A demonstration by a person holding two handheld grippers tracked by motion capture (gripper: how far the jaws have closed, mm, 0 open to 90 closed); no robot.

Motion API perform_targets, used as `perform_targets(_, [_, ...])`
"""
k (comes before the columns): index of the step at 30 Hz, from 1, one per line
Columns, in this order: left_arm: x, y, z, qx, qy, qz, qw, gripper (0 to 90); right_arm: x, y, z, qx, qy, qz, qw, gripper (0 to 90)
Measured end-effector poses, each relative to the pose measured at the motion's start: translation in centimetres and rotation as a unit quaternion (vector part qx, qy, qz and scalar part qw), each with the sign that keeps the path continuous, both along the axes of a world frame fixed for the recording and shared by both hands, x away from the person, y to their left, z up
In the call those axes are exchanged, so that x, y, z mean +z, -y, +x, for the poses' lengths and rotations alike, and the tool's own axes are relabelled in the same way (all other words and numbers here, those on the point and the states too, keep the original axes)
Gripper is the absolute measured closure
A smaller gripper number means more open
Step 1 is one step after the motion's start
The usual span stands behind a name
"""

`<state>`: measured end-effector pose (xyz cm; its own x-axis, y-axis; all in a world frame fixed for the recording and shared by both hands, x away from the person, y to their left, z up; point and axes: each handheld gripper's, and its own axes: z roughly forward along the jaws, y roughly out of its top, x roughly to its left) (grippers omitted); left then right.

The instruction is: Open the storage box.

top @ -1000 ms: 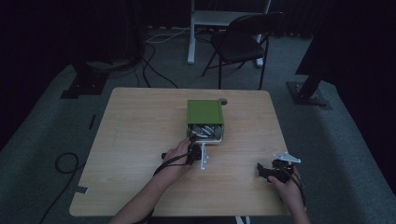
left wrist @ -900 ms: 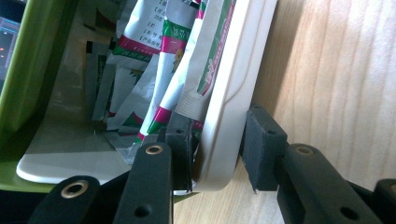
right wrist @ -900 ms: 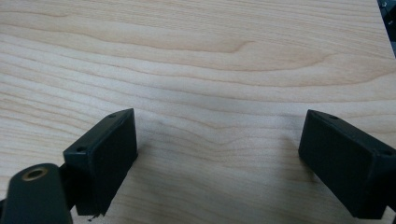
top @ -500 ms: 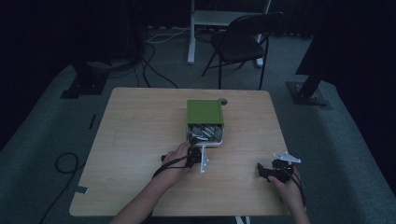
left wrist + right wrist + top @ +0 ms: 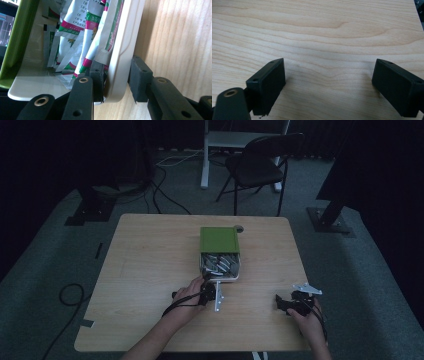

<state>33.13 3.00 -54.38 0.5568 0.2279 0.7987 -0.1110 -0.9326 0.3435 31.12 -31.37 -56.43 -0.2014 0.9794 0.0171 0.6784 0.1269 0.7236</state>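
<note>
Box (image 5: 220, 265) sits at frame centre, green lid (image 5: 219, 239) slid back, sachets (image 5: 85, 32) still inside. Left gripper (image 5: 112, 82) clamps the box's near wall, one pad inside, one outside. Right gripper (image 5: 329, 85) idles lower right, jaws wide, empty. Judged early: box gripped, nothing taken out yet.

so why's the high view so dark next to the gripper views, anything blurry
High view: dim and underexposed, the room nearly black, the wooden table and green-lidded box muted. Left gripper view: brightly lit, the sachets and box rim sharp, the nearest jaw parts soft. Right gripper view: evenly lit wood grain, soft shadows under the jaws, whose near edges blur slightly.
</note>
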Motion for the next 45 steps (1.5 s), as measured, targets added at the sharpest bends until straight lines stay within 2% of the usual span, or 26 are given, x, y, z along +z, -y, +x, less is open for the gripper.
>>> perform_targets(13, [-0.1, 0.0, -1.5, -0.003, 0.004, -0.008, 1.0000, 68.5, 0.0, 0.0, 0.0, -0.001, 0.000, 0.000, 1.0000, 11.0])
perform_targets(16, [0.0, 0.0, -1.9, -0.004, -0.002, -0.001, 1.0000, 68.6, 0.0, 0.0, 0.0, -0.001, 0.000, 0.000, 1.0000, 11.0])
perform_targets(23, [0.0, 0.0, -2.8, -0.010, 0.002, -0.004, 0.9999, 68.9, 0.0, 0.0, 0.0, -0.001, 0.000, 0.000, 1.0000, 11.0])
perform_targets(24, [0.0, 0.0, -3.0, -0.007, -0.004, 0.002, 1.0000, 68.9, 0.0, 0.0, 0.0, -0.001, 0.000, 0.000, 1.0000, 11.0])
perform_targets(31, [0.0, -0.1, -3.7, -0.010, -0.002, -0.003, 0.9999, 68.7, 0.0, 0.0, 0.0, -0.001, 0.000, 0.000, 1.0000, 11.0])
perform_targets(33, [-0.1, -0.1, -4.0, -0.010, -0.008, -0.001, 0.9999, 68.8, 0.0, 0.0, 0.0, -0.001, 0.000, 0.000, 1.0000, 11.0])
perform_targets(37, [0.0, -0.3, -4.5, -0.013, -0.004, -0.006, 0.9999, 68.6, 0.0, 0.0, 0.0, -0.001, 0.000, 0.000, 1.0000, 11.0])
perform_targets(38, [0.1, -0.3, -4.6, -0.012, -0.006, 0.000, 0.9999, 68.6, 0.0, 0.0, 0.0, -0.001, 0.000, 0.000, 1.0000, 11.0])
perform_targets(39, [0.0, -0.3, -4.7, -0.012, -0.009, -0.006, 0.9999, 68.6, 0.0, 0.0, 0.0, -0.001, 0.000, 0.000, 1.0000, 11.0])
perform_targets(45, [-0.1, -0.2, -5.4, -0.016, -0.008, -0.007, 0.9998, 68.7, 0.0, 0.0, 0.0, -0.001, 0.000, 0.000, 1.0000, 11.0])
